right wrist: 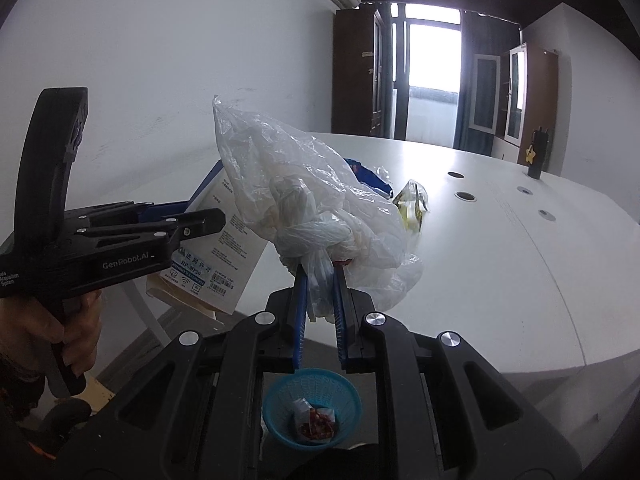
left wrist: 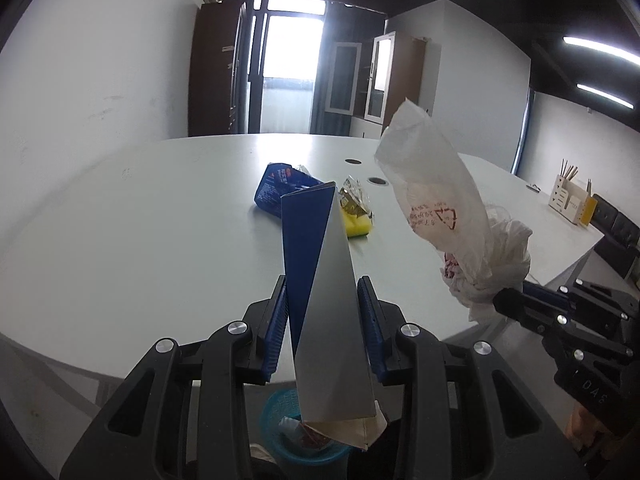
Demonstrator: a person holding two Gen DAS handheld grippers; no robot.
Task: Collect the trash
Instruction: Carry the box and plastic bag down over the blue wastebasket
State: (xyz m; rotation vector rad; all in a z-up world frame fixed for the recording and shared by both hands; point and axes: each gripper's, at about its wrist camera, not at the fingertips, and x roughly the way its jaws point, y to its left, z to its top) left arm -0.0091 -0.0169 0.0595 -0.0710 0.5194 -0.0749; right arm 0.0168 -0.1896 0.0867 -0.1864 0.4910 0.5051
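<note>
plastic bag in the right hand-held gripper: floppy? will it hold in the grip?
Likely floppy: the plastic bag is thin, crinkled film, knotted and bunched. Probably light, since it stands up above the right hand-held gripper. It could slip, as only a thin bunched tail sits between the pads.

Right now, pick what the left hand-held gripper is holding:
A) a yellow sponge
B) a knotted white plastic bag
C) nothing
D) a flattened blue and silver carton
D: the left hand-held gripper is clamped on the flattened blue and silver carton; the white plastic bag is in the right hand-held gripper.
</note>
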